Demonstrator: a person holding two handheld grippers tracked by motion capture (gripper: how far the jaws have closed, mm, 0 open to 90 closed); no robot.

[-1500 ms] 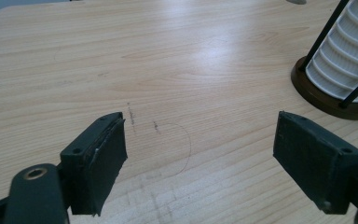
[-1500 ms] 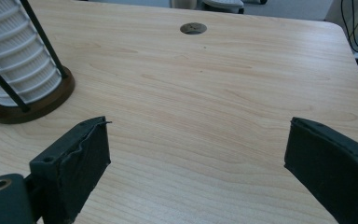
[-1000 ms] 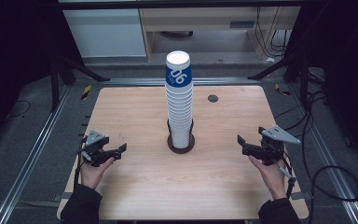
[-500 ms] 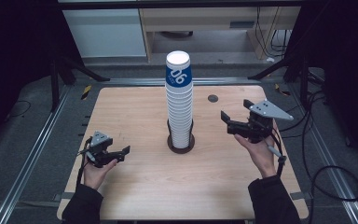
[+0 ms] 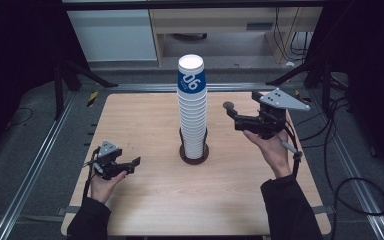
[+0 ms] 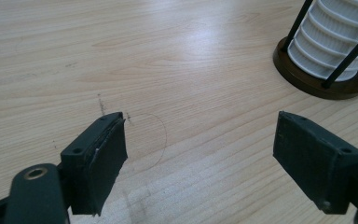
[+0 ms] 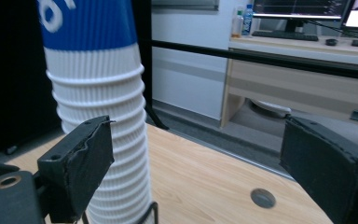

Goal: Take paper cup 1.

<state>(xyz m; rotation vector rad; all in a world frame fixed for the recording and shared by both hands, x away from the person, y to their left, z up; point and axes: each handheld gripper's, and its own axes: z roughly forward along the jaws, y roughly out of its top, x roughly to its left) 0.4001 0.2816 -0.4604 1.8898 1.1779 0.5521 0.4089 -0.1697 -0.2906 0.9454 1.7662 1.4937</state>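
Note:
A tall stack of white ribbed paper cups, its top cup banded blue, stands in a dark round holder at the table's middle. My right gripper is raised at mid-stack height just right of the cups, jaws open and nothing between them; in the right gripper view the stack rises close behind the left jaw. My left gripper rests low at the front left, open and empty. The holder's base sits at the upper right of the left gripper view.
The wooden table has a small dark round hole at its far right. Metal rails run along both sides. Cabinets and a desk stand behind the table. Cables trail on the floor at right.
My right gripper has risen from the table's right edge and moved forward and inward toward the cup stack. The left gripper has slid slightly nearer the front.

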